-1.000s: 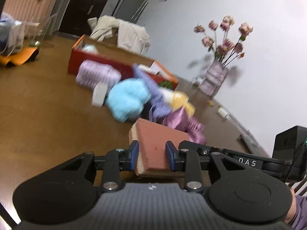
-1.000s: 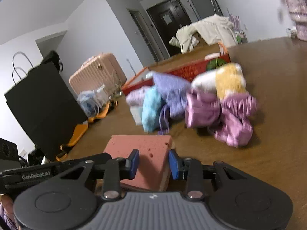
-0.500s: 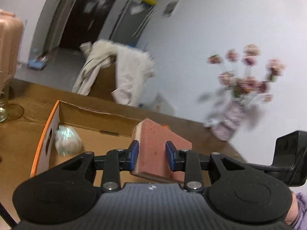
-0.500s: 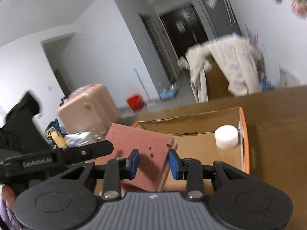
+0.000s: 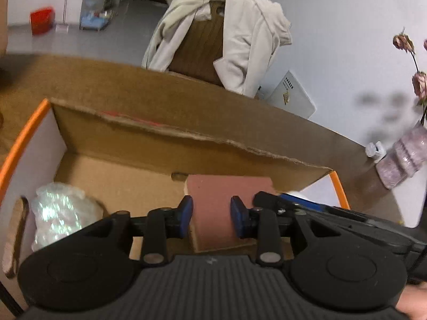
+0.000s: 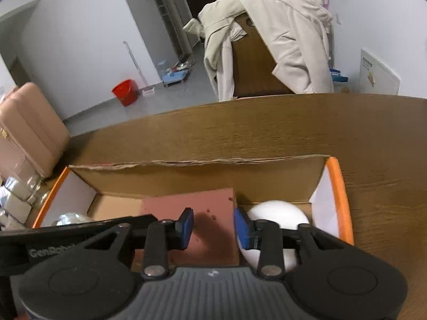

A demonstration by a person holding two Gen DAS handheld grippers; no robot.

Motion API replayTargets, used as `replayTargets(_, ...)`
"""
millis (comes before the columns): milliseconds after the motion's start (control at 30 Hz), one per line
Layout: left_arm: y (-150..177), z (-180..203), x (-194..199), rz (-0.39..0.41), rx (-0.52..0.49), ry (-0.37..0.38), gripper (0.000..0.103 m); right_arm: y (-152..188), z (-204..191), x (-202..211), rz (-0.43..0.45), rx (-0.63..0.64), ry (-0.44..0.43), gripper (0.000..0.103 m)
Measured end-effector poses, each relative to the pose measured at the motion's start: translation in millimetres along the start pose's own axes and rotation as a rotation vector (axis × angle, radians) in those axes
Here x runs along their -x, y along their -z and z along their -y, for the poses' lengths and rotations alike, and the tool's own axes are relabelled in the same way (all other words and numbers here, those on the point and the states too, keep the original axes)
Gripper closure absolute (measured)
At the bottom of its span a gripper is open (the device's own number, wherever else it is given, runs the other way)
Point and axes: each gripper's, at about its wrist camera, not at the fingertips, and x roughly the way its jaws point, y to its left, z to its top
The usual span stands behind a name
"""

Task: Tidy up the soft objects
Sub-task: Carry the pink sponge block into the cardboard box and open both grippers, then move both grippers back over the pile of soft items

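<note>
A pink sponge block [image 5: 229, 186] is held from two sides, low inside the open cardboard box [image 5: 160, 133]. My left gripper [image 5: 212, 214] is shut on its near end. My right gripper [image 6: 213, 226] is shut on the same pink sponge [image 6: 186, 205], and its black body [image 5: 333, 213] shows at the right of the left wrist view. A white foam ball [image 6: 275, 213] lies in the box's right corner, partly behind my right finger. A crinkled clear plastic bundle [image 5: 61, 213] sits in the left corner.
The box has orange-edged side flaps [image 6: 339, 194] and stands on a brown wooden table [image 6: 267, 130]. Behind the table a chair draped with a pale coat [image 6: 280, 34]. A vase of flowers [image 5: 405, 154] stands at the right, a pink suitcase [image 6: 26, 133] at the left.
Both grippers carried the pink sponge from beside the pile of soft things across the table to the box. It now sits lower, within the box walls.
</note>
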Motion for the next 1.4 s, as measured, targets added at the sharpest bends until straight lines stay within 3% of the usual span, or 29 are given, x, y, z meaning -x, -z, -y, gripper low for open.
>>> replayTargets(67,1.6,1.6,4.3,0.014,-0.026,0.002,0.071,0.4,-3.8,9.7,0.034,0.042,0.036,0.063)
replayTargets(167,3.0,5.2,21.1,0.041,-0.051,-0.018,0.07,-2.7,-5.0,31.5,0.056,0.047,0.021,0.058)
replayTargets(333,3.2,11.3,76.0,0.114,-0.108,-0.045,0.066,-1.3,-12.3,87.6,0.127,0.098,0.025,0.048)
replayTargets(467,14.9,17.4,138.1,0.189,-0.2,-0.077,0.051,9.5,-17.3,144.9,0.171,0.129,0.039,0.044)
replayTargets(633,49.5,24.8,220.4,0.303,-0.348,-0.153,0.035,33.0,-23.5,226.1,0.257,0.173,0.05,0.029)
replayTargets(800,93.1,27.7,290.4,0.41,-0.416,-0.176,0.022,74.7,-35.9,289.9,0.327,0.231,0.051,0.024)
replayTargets(967,150.8,24.3,333.0,0.499,-0.443,-0.183,0.016,129.9,-50.9,337.3,0.411,0.274,-0.001,0.017)
replayTargets(1167,229.9,15.9,350.6,0.596,-0.425,-0.204,0.001,207.2,-56.5,365.1,0.485,0.282,-0.051,0.01)
replayTargets(1400,316.1,0.8,344.6,0.573,-0.401,-0.231,0.0,299.2,-50.7,362.8,0.492,0.221,-0.003,0.008)
